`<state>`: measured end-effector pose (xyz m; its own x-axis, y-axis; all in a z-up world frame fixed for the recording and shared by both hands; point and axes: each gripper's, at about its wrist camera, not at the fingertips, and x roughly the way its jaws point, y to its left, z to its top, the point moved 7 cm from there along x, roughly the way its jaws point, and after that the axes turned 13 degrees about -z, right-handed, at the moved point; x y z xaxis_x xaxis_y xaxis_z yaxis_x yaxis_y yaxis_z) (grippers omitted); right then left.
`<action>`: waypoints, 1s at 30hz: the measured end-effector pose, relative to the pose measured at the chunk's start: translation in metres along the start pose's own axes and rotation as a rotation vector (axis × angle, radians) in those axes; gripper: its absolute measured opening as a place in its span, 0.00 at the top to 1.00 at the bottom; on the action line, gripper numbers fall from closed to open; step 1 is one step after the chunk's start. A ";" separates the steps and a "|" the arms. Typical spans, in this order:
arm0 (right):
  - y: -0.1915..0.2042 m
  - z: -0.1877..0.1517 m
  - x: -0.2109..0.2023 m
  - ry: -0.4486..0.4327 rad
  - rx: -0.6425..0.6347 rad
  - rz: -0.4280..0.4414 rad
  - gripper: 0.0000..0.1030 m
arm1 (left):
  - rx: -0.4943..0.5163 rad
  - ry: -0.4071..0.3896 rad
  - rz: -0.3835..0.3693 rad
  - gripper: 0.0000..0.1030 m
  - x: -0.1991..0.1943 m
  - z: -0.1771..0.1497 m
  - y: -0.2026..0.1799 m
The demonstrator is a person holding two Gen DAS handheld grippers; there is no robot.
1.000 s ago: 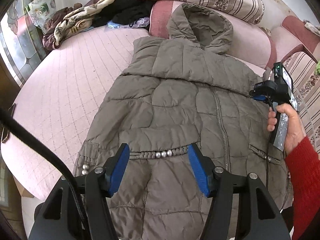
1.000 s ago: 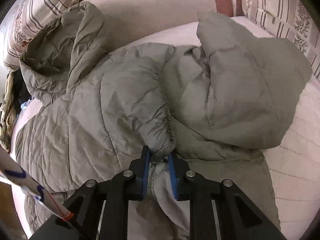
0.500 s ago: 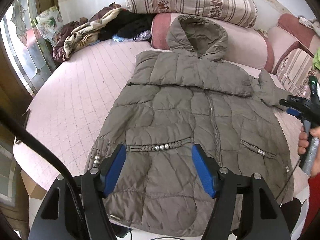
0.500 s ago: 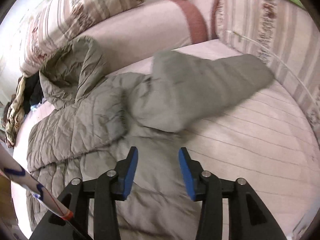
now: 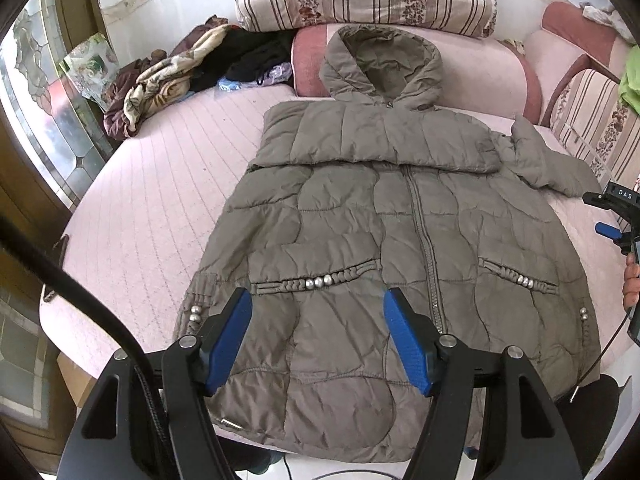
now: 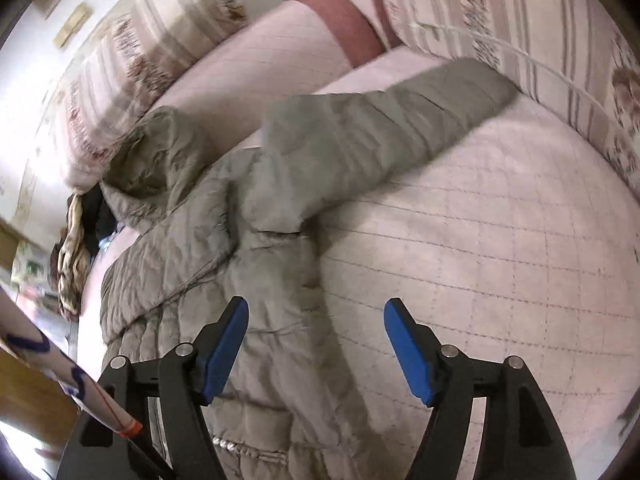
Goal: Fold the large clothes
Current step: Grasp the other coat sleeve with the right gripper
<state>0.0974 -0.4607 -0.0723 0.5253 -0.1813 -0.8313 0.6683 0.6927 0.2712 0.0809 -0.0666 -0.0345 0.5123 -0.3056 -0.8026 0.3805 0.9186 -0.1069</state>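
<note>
Since a second ago my right gripper (image 6: 316, 340) has let go of the sleeve cuff it was pinching and pulled back, and its blue pads now stand wide apart with nothing between them; my left gripper (image 5: 318, 336) has also drawn back and up, so more of the coat shows beneath it. Nearest to me, the left one hangs spread open over the hem of the coat (image 5: 384, 264), which lies front up on the pink bed (image 5: 160, 208), zip running straight away from me toward the hood (image 5: 384, 64) resting against the bolster (image 5: 480, 76). From the right gripper, the coat's side edge sits just under the left pad, and the sleeve (image 6: 384, 136) I released stretches away up and to the right across the quilt toward the striped cushions (image 6: 520, 12). That long axis is what matters: the sleeve points outward from the body, well off the zip line, and my right hand is plainly the nearer one. I judge the next move is to take the sleeve near its far end and bring it back across the chest.
</note>
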 end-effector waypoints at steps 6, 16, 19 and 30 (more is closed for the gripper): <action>-0.026 0.014 0.029 0.040 0.098 -0.010 0.27 | -0.006 0.052 0.000 0.35 0.026 -0.001 0.000; -0.097 0.061 0.079 0.030 0.374 -0.021 0.28 | -0.020 0.159 0.031 0.35 0.085 -0.010 0.004; -0.109 0.080 0.093 0.016 0.404 -0.028 0.27 | -0.024 0.195 0.039 0.35 0.103 -0.013 0.006; -0.133 0.164 0.135 -0.059 0.462 -0.115 0.48 | -0.005 0.224 0.104 0.26 0.134 -0.022 0.012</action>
<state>0.1663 -0.6917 -0.1413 0.4543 -0.2872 -0.8433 0.8810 0.2853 0.3774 0.1372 -0.0907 -0.1561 0.3648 -0.1465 -0.9195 0.3309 0.9435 -0.0191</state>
